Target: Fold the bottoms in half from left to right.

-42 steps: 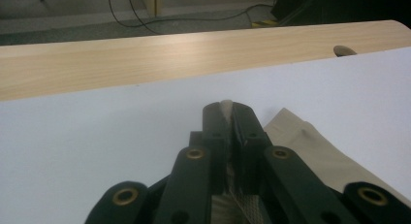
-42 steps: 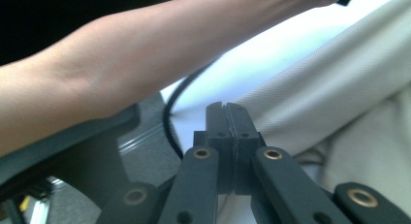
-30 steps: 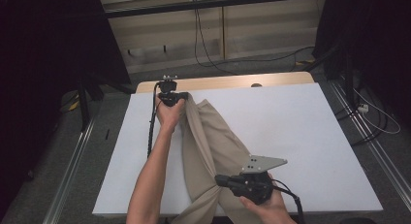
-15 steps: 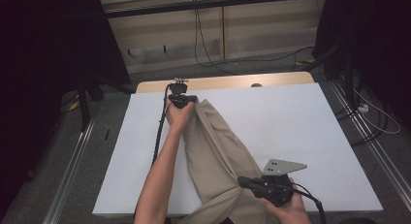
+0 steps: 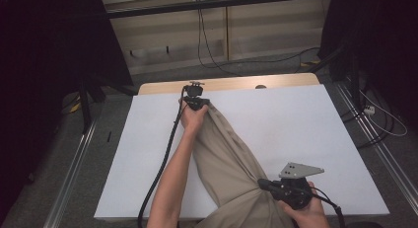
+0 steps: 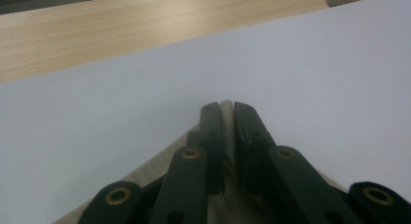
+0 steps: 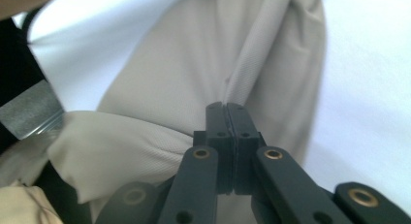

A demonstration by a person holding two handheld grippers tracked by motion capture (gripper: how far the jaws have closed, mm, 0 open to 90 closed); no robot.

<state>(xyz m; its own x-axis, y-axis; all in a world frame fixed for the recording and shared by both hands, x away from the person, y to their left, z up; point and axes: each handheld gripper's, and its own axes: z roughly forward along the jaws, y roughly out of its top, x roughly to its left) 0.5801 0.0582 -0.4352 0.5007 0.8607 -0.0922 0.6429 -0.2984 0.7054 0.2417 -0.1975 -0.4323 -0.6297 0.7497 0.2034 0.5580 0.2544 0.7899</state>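
The tan cloth (image 5: 224, 154) looks soft and floppy. The left gripper (image 5: 196, 102) pinches its top end, the right gripper (image 5: 263, 184) its bunched lower part.

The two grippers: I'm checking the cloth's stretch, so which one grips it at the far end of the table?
The left gripper, up by the bare wooden strip. It pinches the beige cloth there; the right gripper holds it at the near edge.

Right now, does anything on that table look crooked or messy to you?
Yes. The beige garment lies slanted across the white table cover, bunched and wrinkled rather than flat. The left hand-held gripper pinches its far end, the right hand-held gripper a fold near the front edge, where the cloth spills over.
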